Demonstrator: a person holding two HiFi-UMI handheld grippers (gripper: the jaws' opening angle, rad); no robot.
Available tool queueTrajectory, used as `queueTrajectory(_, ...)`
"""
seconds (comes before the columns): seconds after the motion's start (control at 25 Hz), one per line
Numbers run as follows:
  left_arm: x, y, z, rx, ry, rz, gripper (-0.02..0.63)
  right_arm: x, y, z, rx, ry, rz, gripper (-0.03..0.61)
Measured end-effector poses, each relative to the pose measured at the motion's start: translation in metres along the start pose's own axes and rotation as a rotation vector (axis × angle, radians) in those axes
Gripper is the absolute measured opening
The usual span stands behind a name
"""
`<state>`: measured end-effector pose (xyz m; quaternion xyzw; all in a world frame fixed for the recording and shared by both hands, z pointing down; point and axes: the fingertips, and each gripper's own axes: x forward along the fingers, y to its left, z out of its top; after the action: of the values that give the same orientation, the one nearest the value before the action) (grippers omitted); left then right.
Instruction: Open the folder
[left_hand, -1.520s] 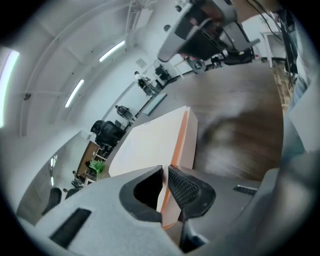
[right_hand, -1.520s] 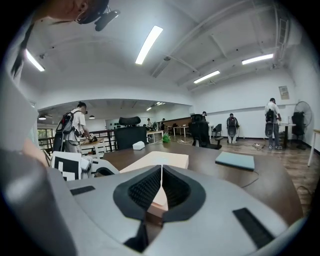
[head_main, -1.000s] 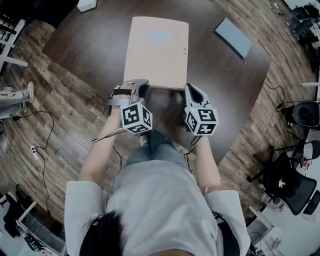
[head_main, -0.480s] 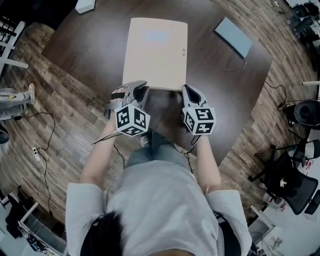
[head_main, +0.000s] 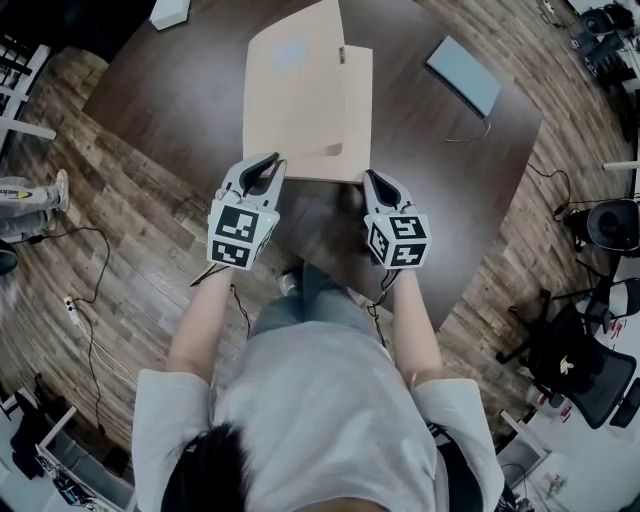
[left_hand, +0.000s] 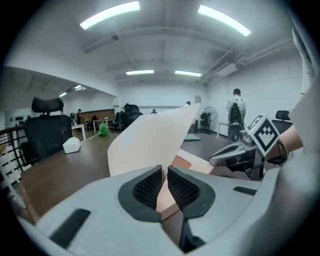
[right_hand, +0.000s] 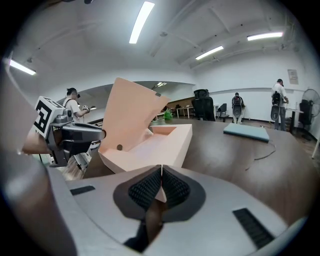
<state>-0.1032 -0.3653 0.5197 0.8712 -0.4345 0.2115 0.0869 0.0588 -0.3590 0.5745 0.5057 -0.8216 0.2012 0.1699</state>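
A tan folder (head_main: 352, 120) lies on the dark table (head_main: 180, 90), its front cover (head_main: 290, 85) raised and tilted up off the back leaf. My left gripper (head_main: 268, 163) is shut on the cover's near edge; in the left gripper view the cover (left_hand: 150, 140) rises from between the pads of that gripper (left_hand: 164, 172). My right gripper (head_main: 370, 178) is shut on the near right corner of the lower leaf. In the right gripper view the folder (right_hand: 167, 142) spreads out beyond the closed right gripper (right_hand: 161, 172), with the left gripper (right_hand: 82, 132) at the left.
A grey-blue pad (head_main: 466, 75) with a thin cable lies on the table at the right. A small white object (head_main: 172, 10) sits at the far left. The table's near edge runs just under both grippers. Office chairs (head_main: 575, 370) stand on the floor at the right.
The folder lay flat and closed before. The left gripper has turned and risen, and the cover has swung up with it. The right gripper has stayed at the near right corner.
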Motion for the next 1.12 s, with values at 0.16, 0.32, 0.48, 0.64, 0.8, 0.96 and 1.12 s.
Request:
queueTrajectory(0.16, -0.015, 0.007, 0.000, -0.047, -0.025, 0.042, 0.029, -0.002, -0.001, 0.000, -0.006, 0.001, -0.011, 0.012)
queueTrajectory(0.32, -0.031, 0.026, 0.006, -0.184, -0.089, 0.118, 0.029, -0.002, -0.001, 0.000, -0.024, 0.007, -0.018, 0.012)
queueTrajectory(0.48, -0.051, 0.049, -0.001, -0.323, -0.130, 0.202, 0.023, -0.002, 0.001, 0.000, -0.039, 0.015, -0.024, 0.012)
queueTrajectory(0.64, -0.069, 0.075, -0.015, -0.468, -0.164, 0.304, 0.017, -0.002, 0.001, -0.001, -0.048, 0.021, -0.026, 0.012)
queueTrajectory(0.8, -0.080, 0.099, -0.034, -0.563, -0.144, 0.401, 0.012, -0.001, 0.001, -0.001, -0.045, 0.028, -0.023, 0.012)
queueTrajectory(0.96, -0.088, 0.117, -0.057, -0.619, -0.097, 0.484, 0.009, 0.000, 0.003, 0.000, -0.046, 0.034, -0.022, 0.012)
queueTrajectory(1.12, -0.092, 0.128, -0.077, -0.675, -0.062, 0.534, 0.009, -0.001, 0.003, 0.000, -0.048, 0.041, -0.021, 0.012)
